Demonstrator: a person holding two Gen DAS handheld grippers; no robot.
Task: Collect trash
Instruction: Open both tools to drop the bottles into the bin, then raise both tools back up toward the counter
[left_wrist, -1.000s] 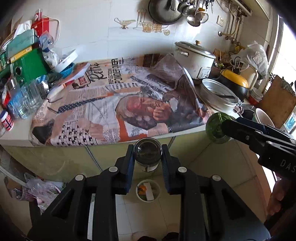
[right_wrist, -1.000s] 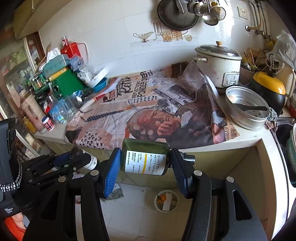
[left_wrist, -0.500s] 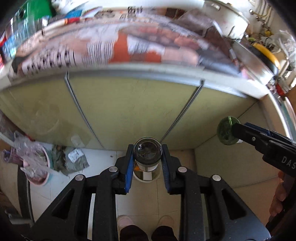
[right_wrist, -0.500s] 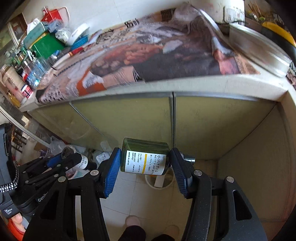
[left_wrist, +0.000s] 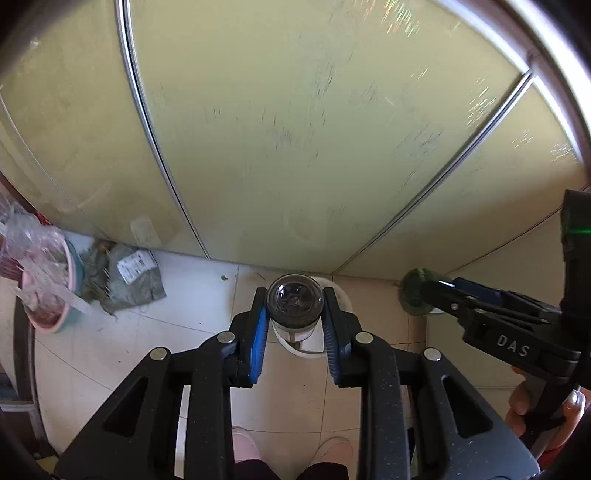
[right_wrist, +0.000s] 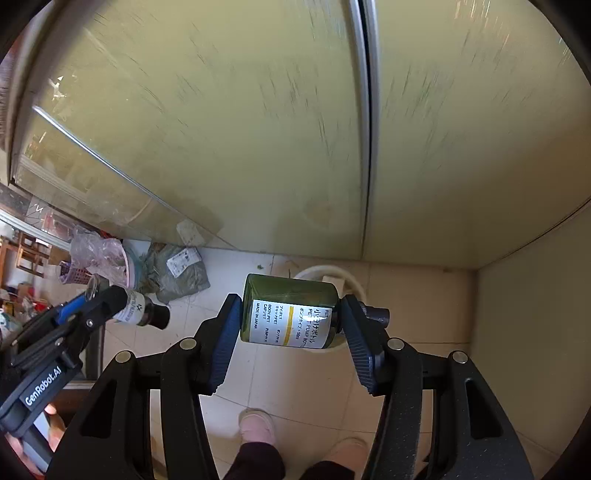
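With the left gripper (left_wrist: 294, 321) fingers clenched on the small dark bottle (left_wrist: 294, 304) and the right gripper (right_wrist: 290, 332) grasping the green pump bottle (right_wrist: 289, 311), centre each over the white bin (right_wrist: 352, 282) before letting go

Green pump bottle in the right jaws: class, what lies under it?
Under the green pump bottle sits a white bin on the tiled floor. Only its rim shows; the bottle covers its contents.
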